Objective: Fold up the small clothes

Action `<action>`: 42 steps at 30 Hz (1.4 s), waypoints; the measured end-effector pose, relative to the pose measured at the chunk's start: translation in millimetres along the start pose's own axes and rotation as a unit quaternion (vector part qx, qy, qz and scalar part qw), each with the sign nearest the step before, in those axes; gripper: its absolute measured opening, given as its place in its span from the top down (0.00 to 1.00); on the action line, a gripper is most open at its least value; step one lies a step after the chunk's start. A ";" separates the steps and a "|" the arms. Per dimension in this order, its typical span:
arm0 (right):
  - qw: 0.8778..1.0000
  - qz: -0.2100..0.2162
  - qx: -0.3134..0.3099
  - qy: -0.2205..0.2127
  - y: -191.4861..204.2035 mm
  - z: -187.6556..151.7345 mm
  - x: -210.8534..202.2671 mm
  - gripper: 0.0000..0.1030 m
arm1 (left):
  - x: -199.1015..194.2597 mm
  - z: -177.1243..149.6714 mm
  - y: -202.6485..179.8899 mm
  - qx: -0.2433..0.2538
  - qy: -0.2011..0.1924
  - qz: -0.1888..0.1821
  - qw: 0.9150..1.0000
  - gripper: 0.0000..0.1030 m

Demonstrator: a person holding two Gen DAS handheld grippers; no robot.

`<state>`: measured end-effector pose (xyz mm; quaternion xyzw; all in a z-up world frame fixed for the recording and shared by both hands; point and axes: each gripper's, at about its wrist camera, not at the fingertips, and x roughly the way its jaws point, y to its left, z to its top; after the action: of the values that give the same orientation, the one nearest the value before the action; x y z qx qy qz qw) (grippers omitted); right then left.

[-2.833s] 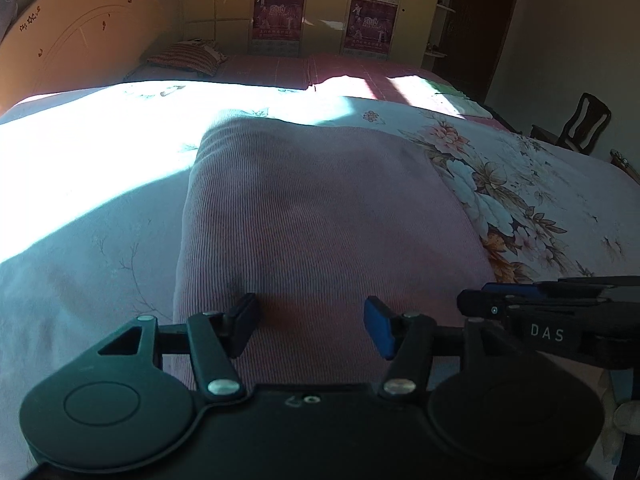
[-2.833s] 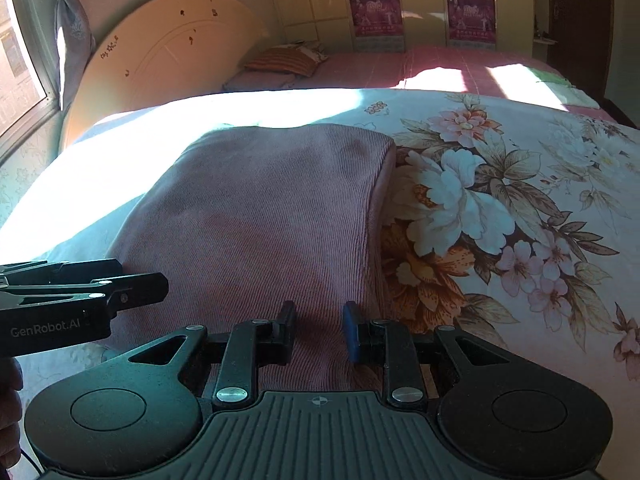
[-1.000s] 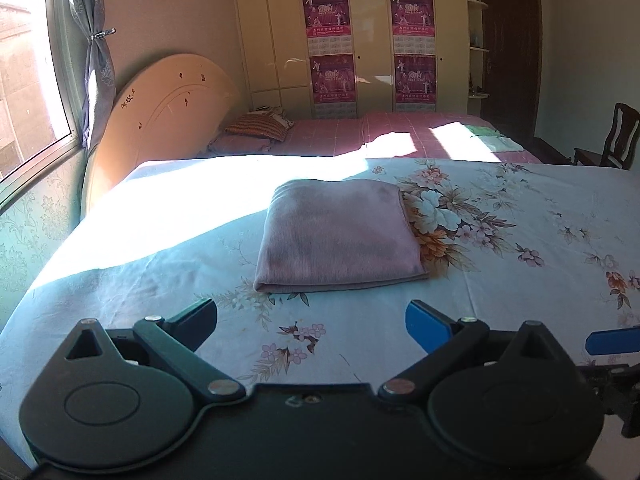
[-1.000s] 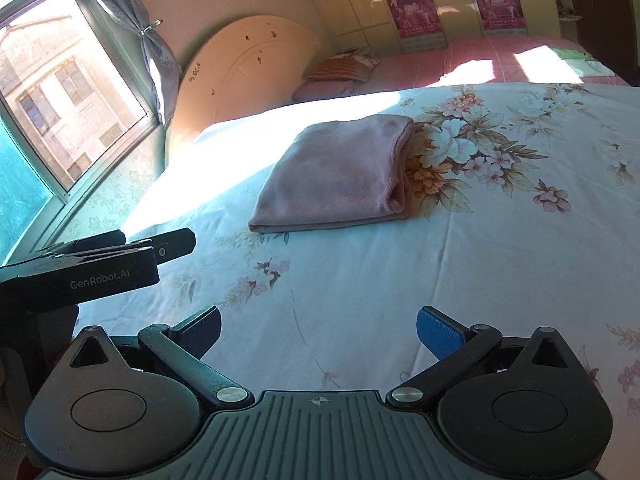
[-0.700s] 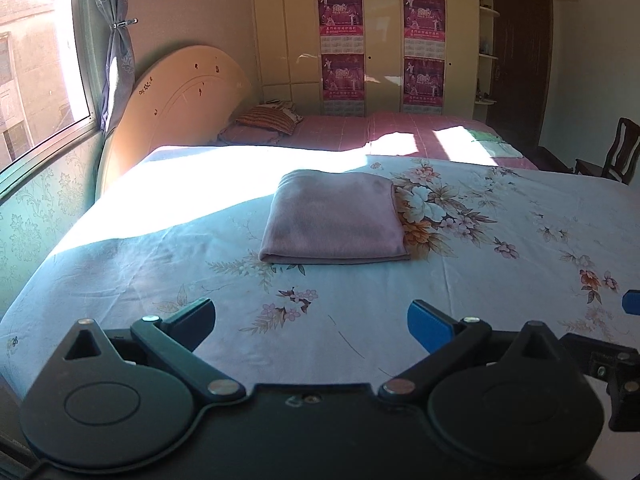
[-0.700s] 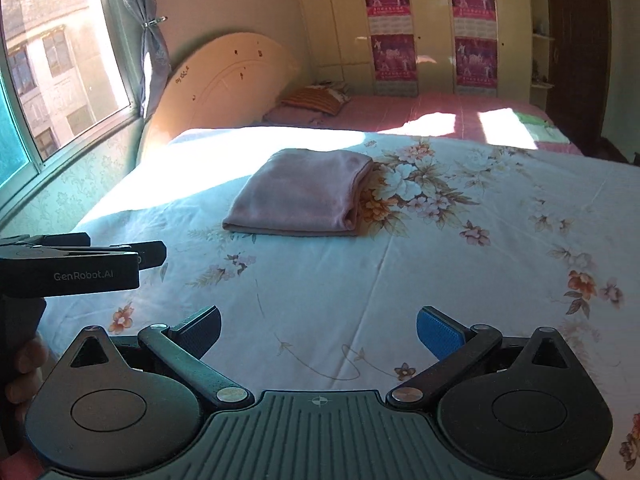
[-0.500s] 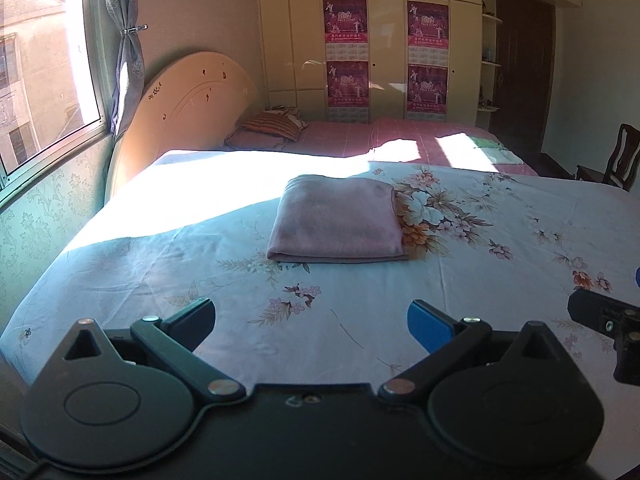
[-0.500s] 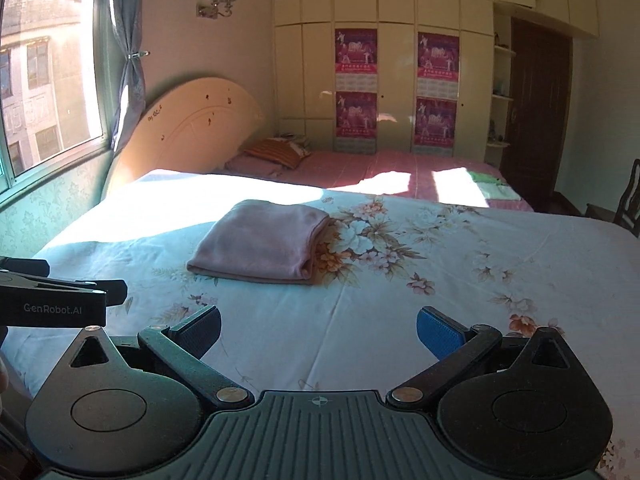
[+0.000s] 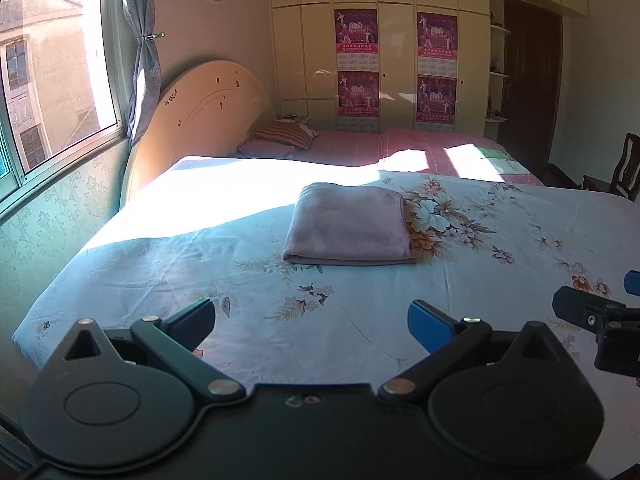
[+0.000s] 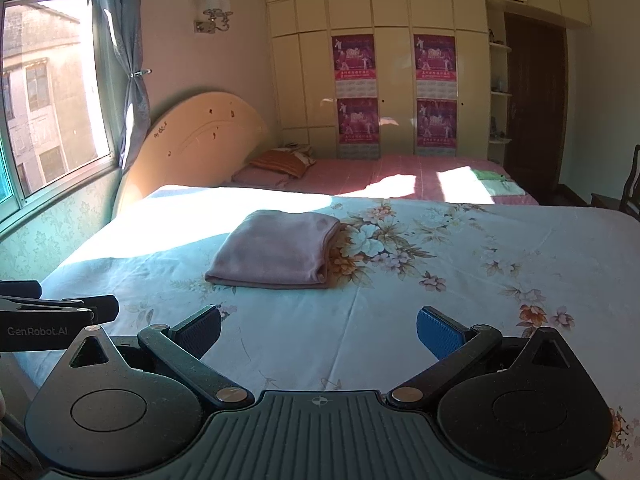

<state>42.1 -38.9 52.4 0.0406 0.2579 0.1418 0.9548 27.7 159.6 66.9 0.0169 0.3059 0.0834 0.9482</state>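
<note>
A pink cloth (image 9: 349, 227) lies folded in a neat flat square on the flowery bed sheet (image 9: 500, 240), near the middle of the bed. Part of the sheet behind it is bright with sun. The left gripper (image 9: 312, 322) is low at the near edge of the bed, far from the cloth, with its fingers spread wide and holding nothing. The right gripper (image 10: 319, 331) is the same, wide apart and empty
</note>
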 end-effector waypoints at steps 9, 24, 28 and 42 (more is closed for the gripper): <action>1.000 -0.001 -0.001 0.000 3.8 -1.8 -1.4 0.00 | -1.6 -1.4 0.9 -0.002 0.001 0.000 1.000 0.01; 1.000 -0.001 -0.005 0.001 8.8 -2.6 0.3 0.00 | -3.9 -4.5 2.1 -0.003 -0.002 0.002 1.000 0.01; 1.000 -0.001 -0.008 0.002 10.0 -2.7 1.1 0.00 | -5.6 -5.2 3.2 -0.007 -0.001 0.002 1.000 0.01; 1.000 0.004 -0.007 0.004 10.5 -3.1 3.1 0.00 | -4.3 -4.5 4.3 -0.005 -0.001 0.003 1.000 0.01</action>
<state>40.4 -27.9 49.8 0.0346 0.2608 0.1474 0.9534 21.0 163.0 66.1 0.0127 0.3041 0.0876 0.9485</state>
